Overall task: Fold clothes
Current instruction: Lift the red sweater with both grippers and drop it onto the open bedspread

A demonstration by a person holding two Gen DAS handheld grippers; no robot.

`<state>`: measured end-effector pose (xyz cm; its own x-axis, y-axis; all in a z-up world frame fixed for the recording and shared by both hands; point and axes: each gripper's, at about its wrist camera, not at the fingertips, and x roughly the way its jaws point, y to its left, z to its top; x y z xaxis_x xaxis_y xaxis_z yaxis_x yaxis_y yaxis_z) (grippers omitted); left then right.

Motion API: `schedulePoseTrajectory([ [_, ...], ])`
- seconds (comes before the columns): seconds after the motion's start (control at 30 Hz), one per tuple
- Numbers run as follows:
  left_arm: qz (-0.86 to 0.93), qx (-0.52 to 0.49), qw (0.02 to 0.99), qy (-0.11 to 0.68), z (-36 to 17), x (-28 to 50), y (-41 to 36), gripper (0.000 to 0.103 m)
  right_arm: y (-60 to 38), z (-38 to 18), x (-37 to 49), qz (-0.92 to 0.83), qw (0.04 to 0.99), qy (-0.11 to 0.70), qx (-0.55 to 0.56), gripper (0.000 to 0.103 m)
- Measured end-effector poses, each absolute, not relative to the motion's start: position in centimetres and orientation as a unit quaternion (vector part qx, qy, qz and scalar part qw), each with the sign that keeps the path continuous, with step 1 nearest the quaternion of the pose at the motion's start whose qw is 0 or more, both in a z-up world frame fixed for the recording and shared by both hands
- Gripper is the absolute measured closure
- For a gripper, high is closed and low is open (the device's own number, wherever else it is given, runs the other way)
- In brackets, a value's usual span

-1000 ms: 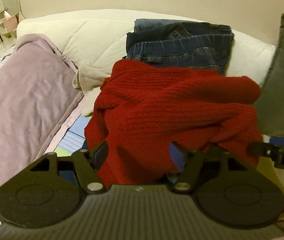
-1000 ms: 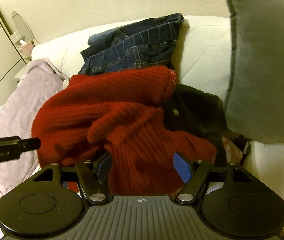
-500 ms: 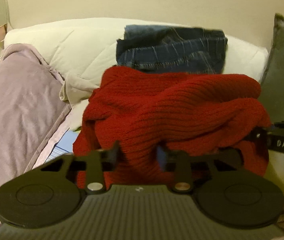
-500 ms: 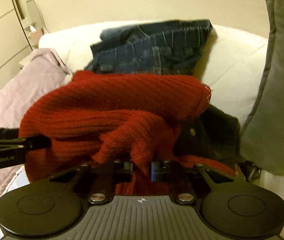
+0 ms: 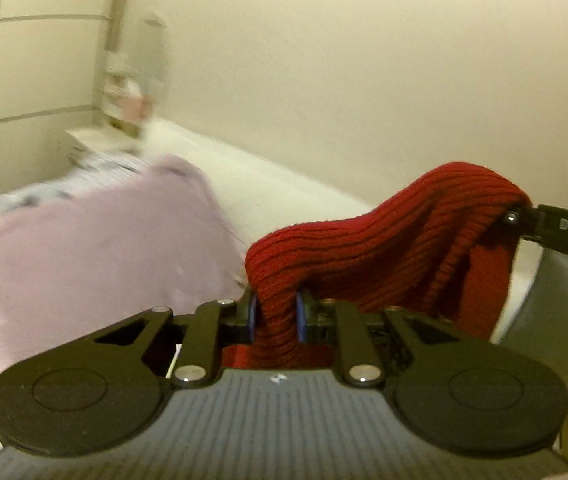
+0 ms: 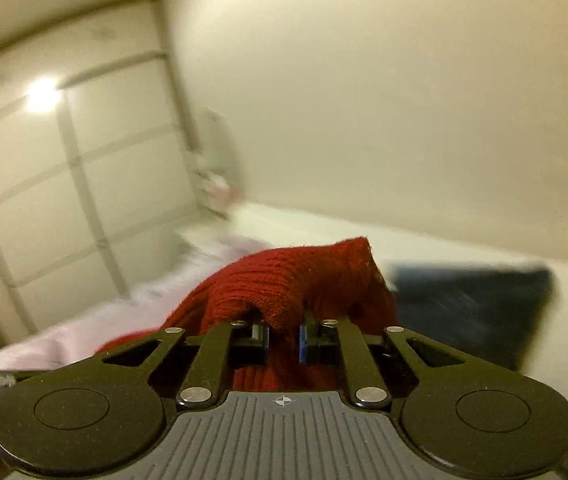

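Both tools are raised above the bed (image 5: 284, 196): left tool (image 5: 275, 316) and right tool (image 6: 284, 336) each pinch the red sweater (image 5: 384, 248); the right tool reads "DAS".

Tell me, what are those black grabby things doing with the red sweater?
A person is folding clothes with a gripper in each hand. The left gripper is shut on a bunch of the red sweater, and the right gripper is shut on another part of it, so the sweater hangs lifted between them above the bed. A pink blanket lies on the bed, and folded jeans lie behind the sweater. Both pictures are blurry.
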<state>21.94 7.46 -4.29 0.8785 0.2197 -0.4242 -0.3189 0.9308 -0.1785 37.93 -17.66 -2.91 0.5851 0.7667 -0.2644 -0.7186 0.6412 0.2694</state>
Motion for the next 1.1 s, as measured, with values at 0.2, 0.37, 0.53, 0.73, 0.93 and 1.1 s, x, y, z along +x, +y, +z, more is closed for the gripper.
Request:
schedulePoseTrajectory([
  [0.2, 0.249, -0.096, 0.959, 0.097, 4.4, 7.1, 9.7, 0.089, -10.7, 4.4, 29.2, 0.554, 0.820, 0.102, 0.104, 0.092],
  [0.37, 0.336, -0.048, 0.939, 0.049, 9.6, -3.9, 9.8, 0.088, -5.2, 8.3, 21.9, 0.633, 0.757, 0.076, 0.141, 0.092],
  [0.53, 0.422, -0.075, 0.893, 0.139, 7.9, -11.2, 12.0, 0.077, 1.2, 8.2, 14.5, 0.671, 0.718, 0.169, 0.073, 0.075],
  [0.73, 0.483, -0.169, 0.806, 0.296, -0.3, -19.1, 14.2, 0.076, 5.8, 0.0, 6.6, 0.658, 0.685, 0.306, -0.064, 0.032],
  [0.93, 0.505, -0.213, 0.749, 0.373, -4.9, -23.8, 13.1, 0.076, 5.9, -7.3, 0.9, 0.626, 0.642, 0.417, -0.149, 0.032],
  [1.1, 0.512, -0.217, 0.732, 0.394, -6.5, -25.4, 10.3, 0.074, 3.7, -9.9, -3.5, 0.619, 0.618, 0.435, -0.212, 0.032],
])
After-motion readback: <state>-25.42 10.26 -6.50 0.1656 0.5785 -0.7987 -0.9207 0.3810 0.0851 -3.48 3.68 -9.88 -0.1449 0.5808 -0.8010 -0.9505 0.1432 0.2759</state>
